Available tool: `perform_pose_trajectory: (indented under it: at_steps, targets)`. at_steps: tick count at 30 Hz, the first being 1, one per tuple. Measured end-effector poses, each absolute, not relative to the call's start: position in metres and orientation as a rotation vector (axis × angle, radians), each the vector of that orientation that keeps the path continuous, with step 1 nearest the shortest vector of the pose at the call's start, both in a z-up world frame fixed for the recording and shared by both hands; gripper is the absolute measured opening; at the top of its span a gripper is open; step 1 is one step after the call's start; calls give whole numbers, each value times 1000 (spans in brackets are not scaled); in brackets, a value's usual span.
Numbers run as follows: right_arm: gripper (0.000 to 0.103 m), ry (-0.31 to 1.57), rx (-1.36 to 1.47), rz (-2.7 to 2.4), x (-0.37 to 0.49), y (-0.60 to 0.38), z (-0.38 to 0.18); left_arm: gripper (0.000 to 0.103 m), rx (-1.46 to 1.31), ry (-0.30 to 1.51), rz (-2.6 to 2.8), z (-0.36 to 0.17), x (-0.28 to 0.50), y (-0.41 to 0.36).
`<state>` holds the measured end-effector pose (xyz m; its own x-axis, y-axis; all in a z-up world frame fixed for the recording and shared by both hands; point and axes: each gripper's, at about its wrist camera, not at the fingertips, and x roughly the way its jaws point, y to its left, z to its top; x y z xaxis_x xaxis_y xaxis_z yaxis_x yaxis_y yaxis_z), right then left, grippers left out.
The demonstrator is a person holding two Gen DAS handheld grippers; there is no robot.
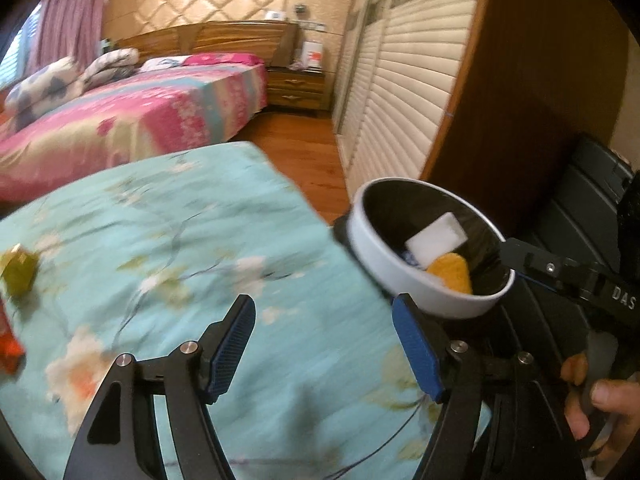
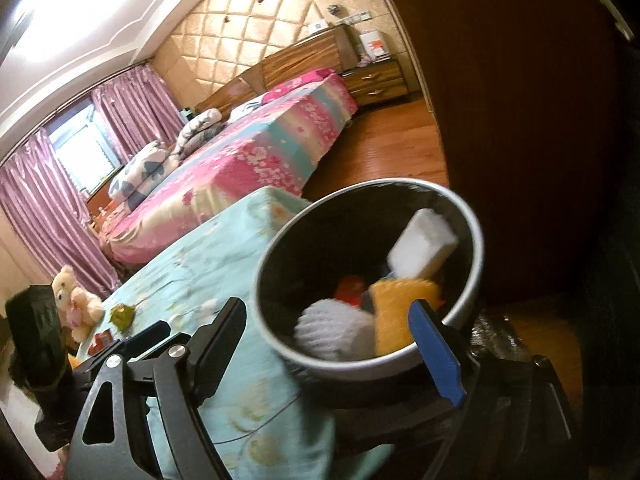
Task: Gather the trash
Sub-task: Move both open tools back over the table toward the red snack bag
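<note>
Two tools [image 1: 324, 344] [image 2: 336, 344] agape, empty — bin [image 2: 276, 344] contents blurred, half-hidden.

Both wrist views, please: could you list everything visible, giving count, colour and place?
Bin: one, white rim, black liner, beside the table's corner.
White block: one, in the bin.
Orange piece: one, in the bin.
White ribbed piece: one, in the bin.
Red scrap: one, in the bin.
Green-gold wrapper: one, on the tablecloth.
Red packet: one, at the table's edge.
Tablecloth: one, turquoise floral.
Teddy bear: one, cream, beyond the table.
Bed: one, pink cover.
Left gripper: open, empty.
Right gripper: open, empty.
Hand: one, on the right gripper's handle.
</note>
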<state>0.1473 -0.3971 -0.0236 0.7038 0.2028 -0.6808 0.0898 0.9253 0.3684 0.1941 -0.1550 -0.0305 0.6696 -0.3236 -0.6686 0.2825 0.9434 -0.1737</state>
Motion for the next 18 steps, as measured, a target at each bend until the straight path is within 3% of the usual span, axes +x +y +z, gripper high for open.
perform_pose_trajectory:
  at_steps: [18]
  targets:
    - [94,874,380,258,144,-295,-48,72,-194,766,-98,-31,124,-37]
